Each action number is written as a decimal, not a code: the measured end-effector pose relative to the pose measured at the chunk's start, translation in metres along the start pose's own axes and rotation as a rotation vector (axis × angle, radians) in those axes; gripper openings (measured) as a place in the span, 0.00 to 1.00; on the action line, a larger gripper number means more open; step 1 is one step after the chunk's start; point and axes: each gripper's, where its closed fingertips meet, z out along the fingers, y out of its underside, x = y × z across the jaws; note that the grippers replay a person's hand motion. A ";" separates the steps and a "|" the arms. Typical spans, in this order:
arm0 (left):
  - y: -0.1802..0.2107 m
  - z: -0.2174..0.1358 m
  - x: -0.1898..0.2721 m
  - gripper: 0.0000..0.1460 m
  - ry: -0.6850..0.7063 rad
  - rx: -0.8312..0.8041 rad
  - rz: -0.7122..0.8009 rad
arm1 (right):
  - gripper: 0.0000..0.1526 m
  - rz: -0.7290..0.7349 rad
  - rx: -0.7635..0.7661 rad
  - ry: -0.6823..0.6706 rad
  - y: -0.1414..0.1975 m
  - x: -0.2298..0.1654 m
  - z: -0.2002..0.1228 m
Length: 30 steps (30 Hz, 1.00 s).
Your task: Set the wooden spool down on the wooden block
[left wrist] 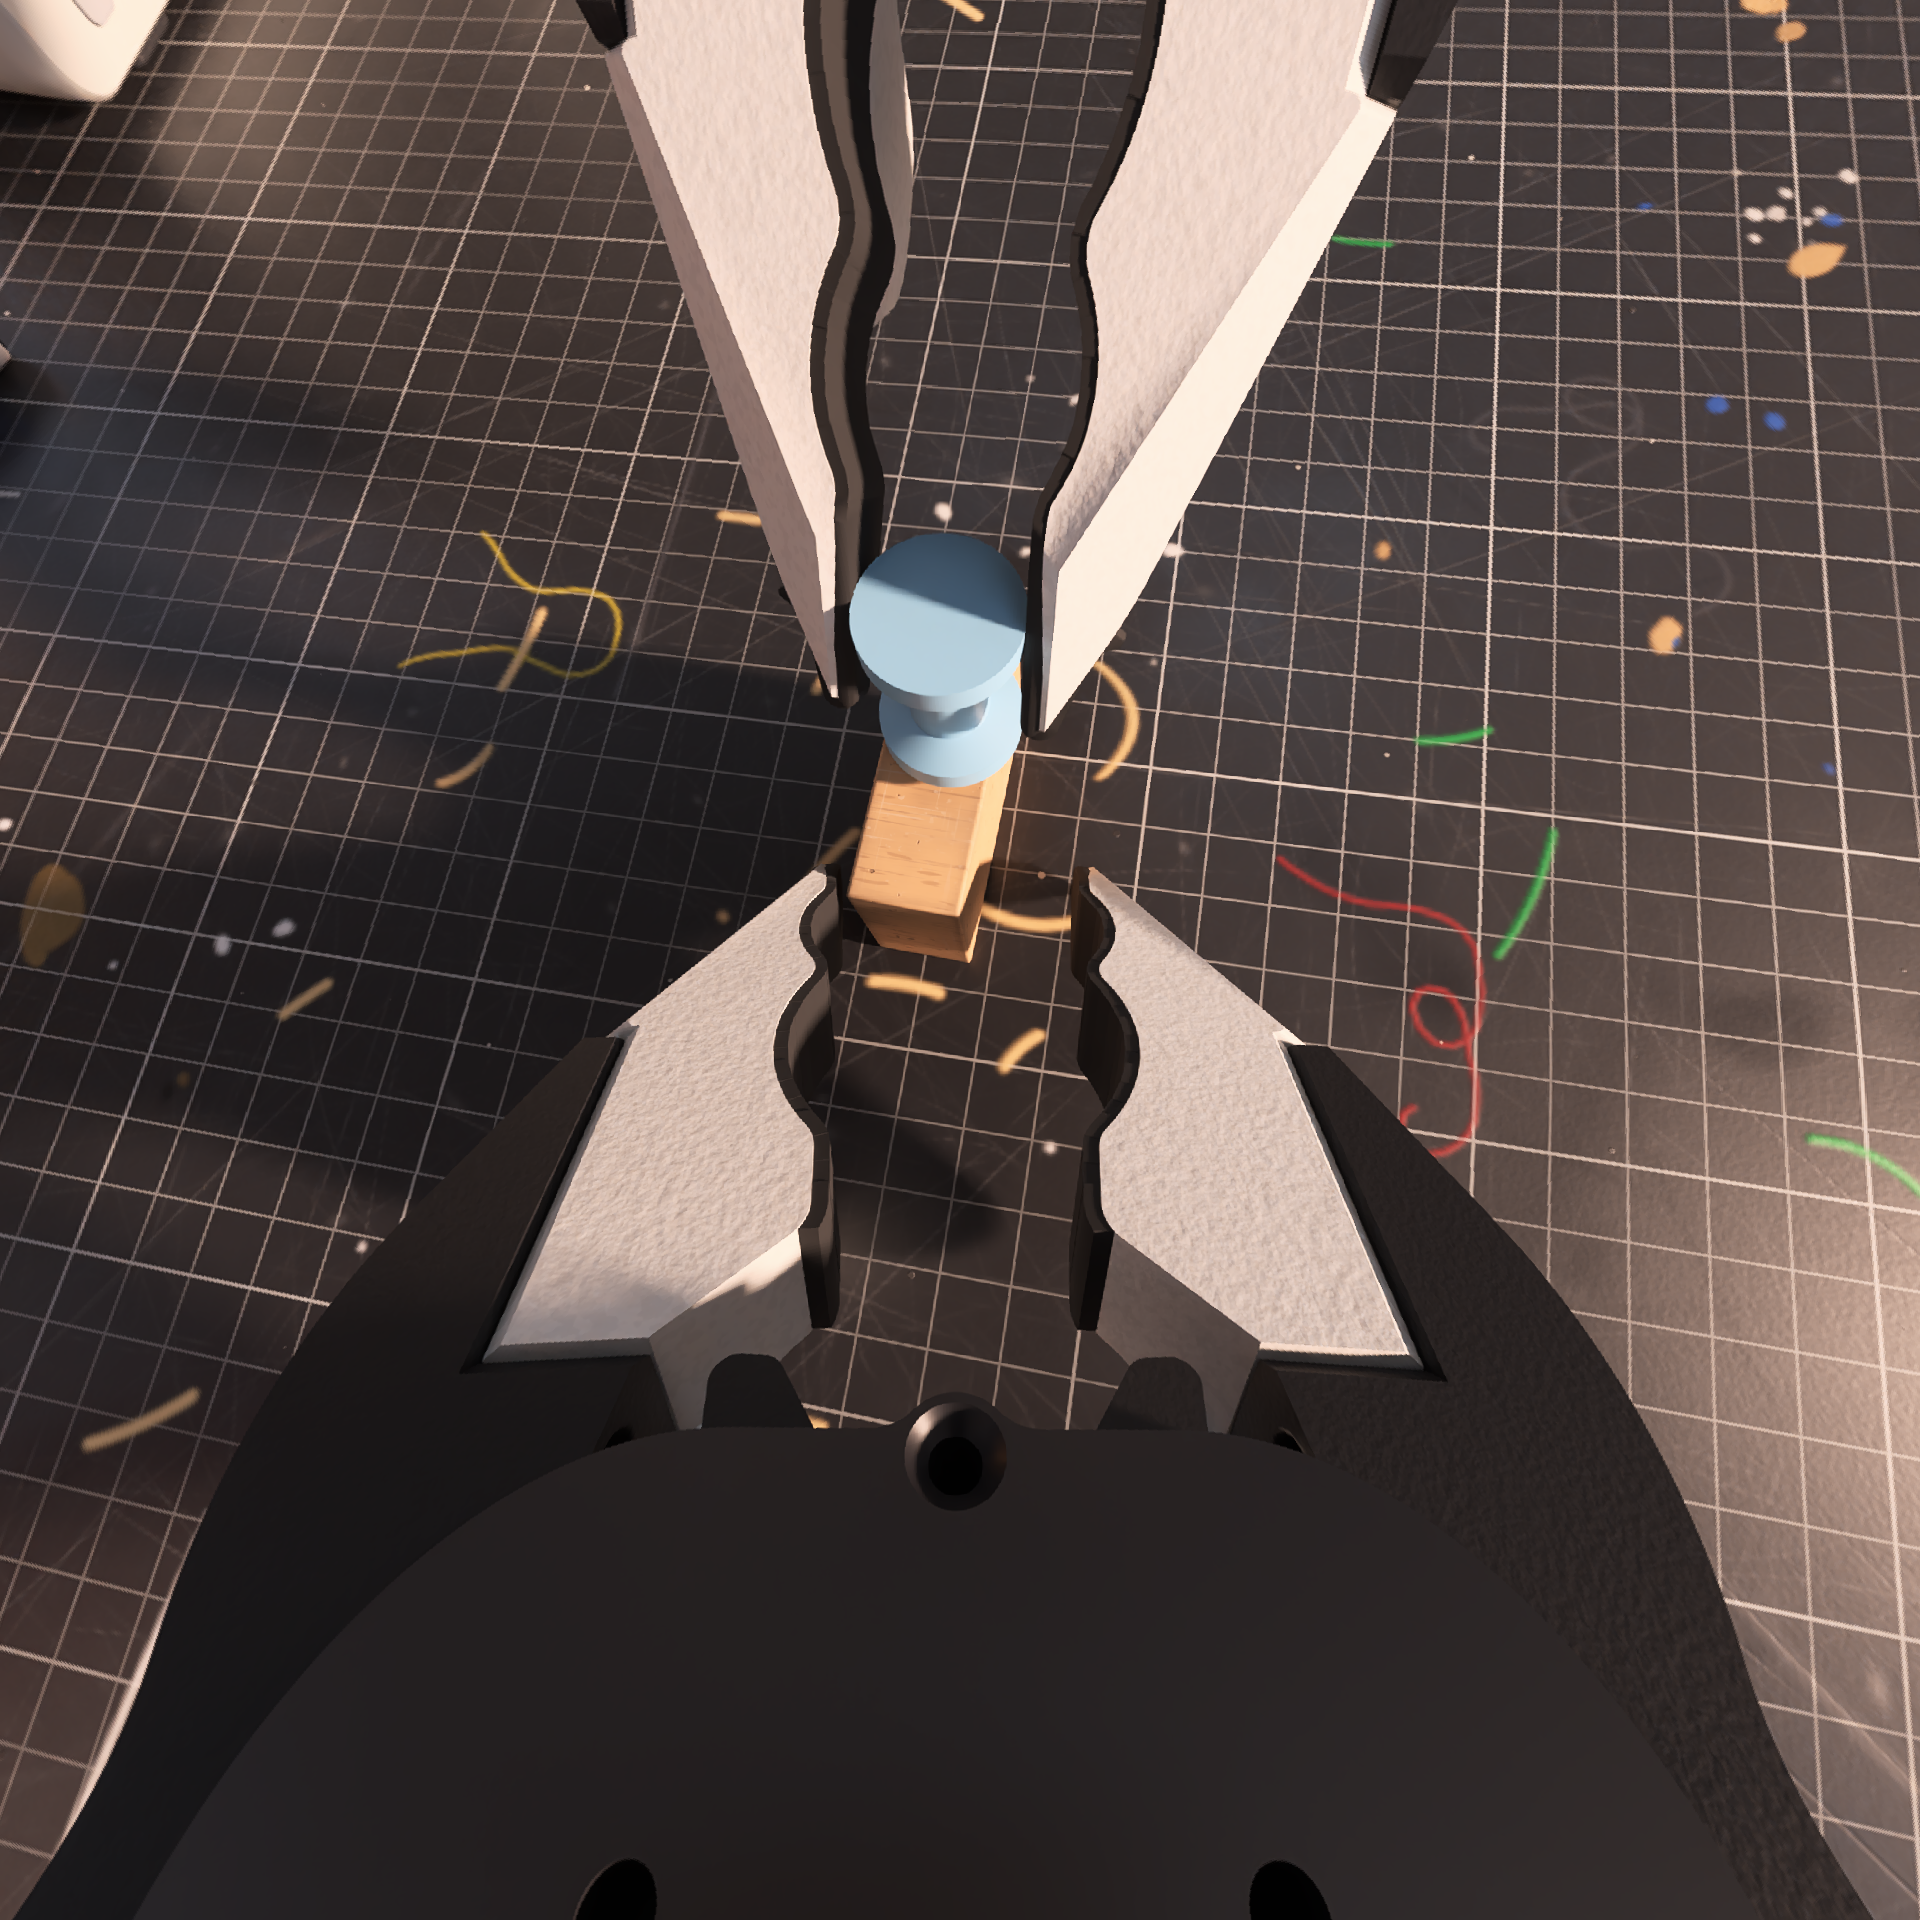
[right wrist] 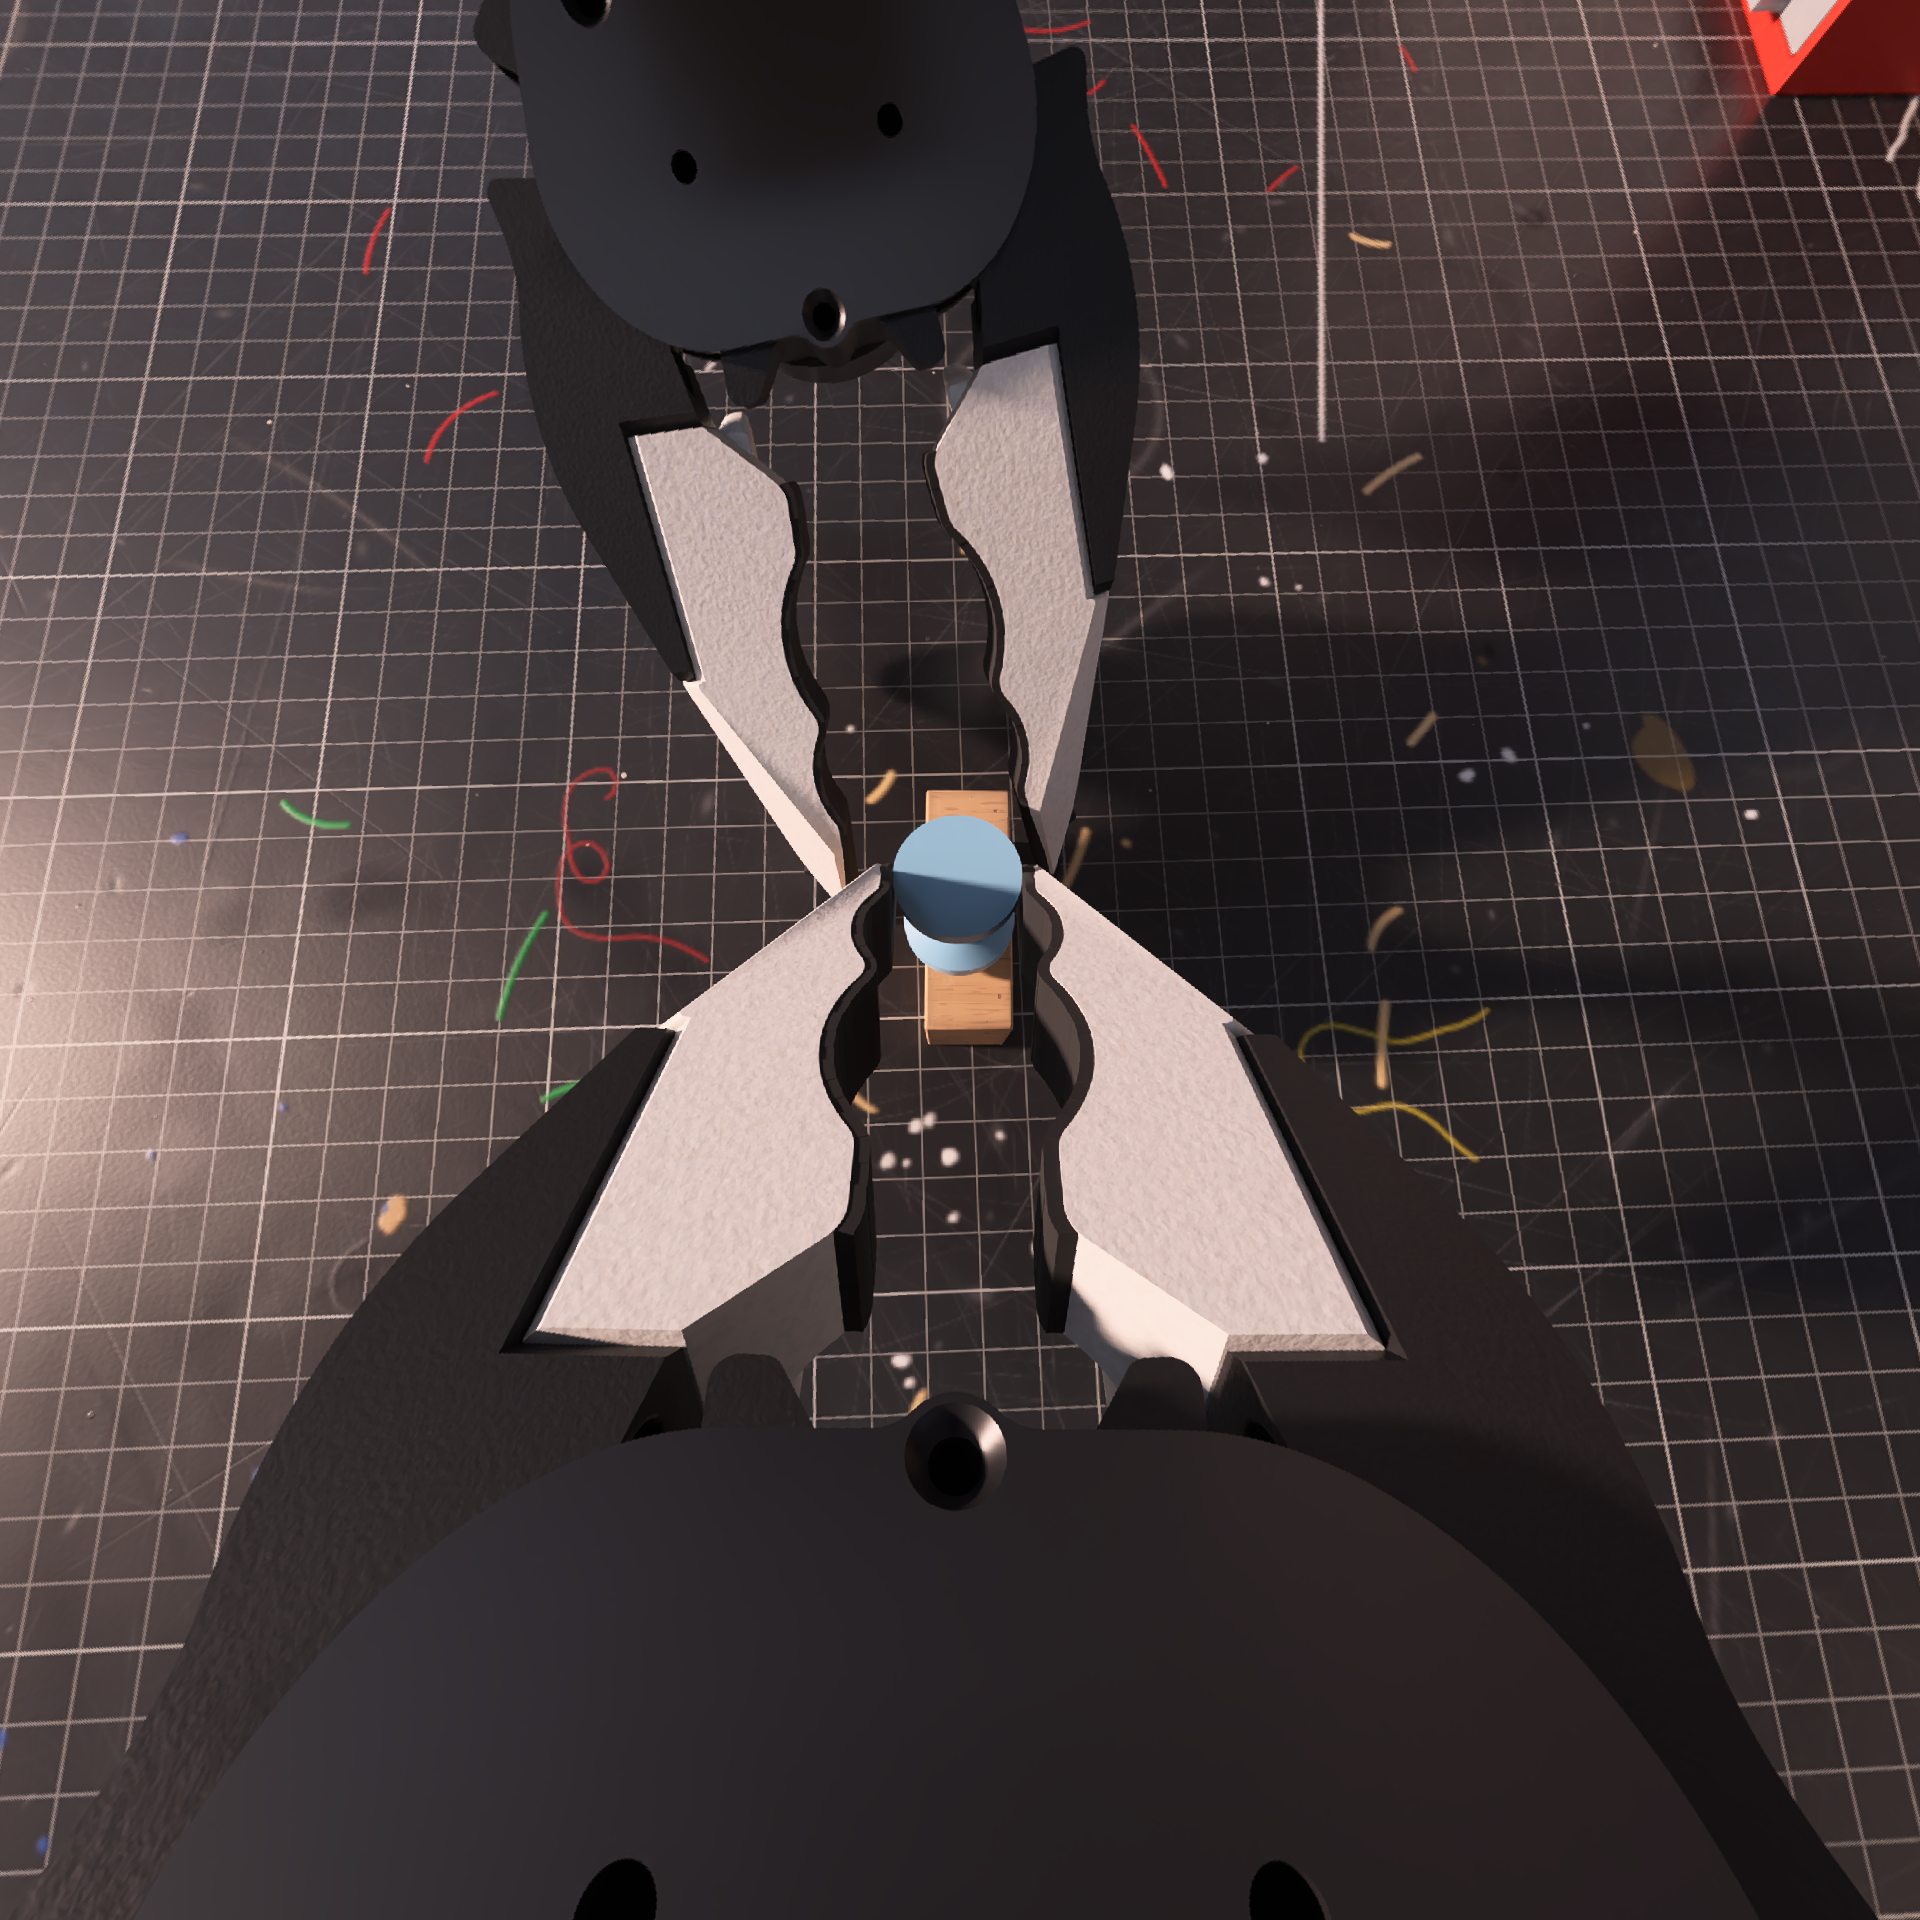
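Observation:
A light-blue spool (left wrist: 938, 623) stands upright on the far part of a small wooden block (left wrist: 914, 862) that lies on the dark grid mat. My right gripper (left wrist: 940, 712) reaches in from the top of the left wrist view, shut on the spool's top flange. In the right wrist view the right gripper (right wrist: 956, 883) flanks the spool (right wrist: 956, 868), with the block (right wrist: 966, 1008) below it. My left gripper (left wrist: 956, 883) is open and empty, its tips on either side of the block's near end. It also shows in the right wrist view (right wrist: 945, 862).
The dark cutting mat (left wrist: 416, 1039) bears paint flecks and coloured squiggles. A white object (left wrist: 62, 42) sits at the far left corner in the left wrist view. A red box (right wrist: 1839, 42) stands at the top right in the right wrist view.

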 end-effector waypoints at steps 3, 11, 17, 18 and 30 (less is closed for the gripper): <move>0.000 0.000 0.000 0.30 0.000 0.000 0.000 | 0.15 0.001 0.012 -0.002 0.000 0.000 0.001; 0.000 0.000 -0.001 0.30 -0.010 0.000 -0.004 | 0.15 0.002 0.058 -0.017 -0.003 0.001 0.001; 0.000 0.000 -0.002 0.30 -0.012 0.001 -0.003 | 0.15 0.004 0.054 -0.024 -0.004 0.001 0.001; 0.000 0.000 -0.002 0.30 -0.012 0.001 -0.003 | 0.15 0.004 0.053 -0.023 -0.004 0.001 0.002; -0.001 0.001 -0.001 0.30 -0.009 -0.003 -0.002 | 0.15 0.015 0.028 -0.025 0.000 0.000 0.003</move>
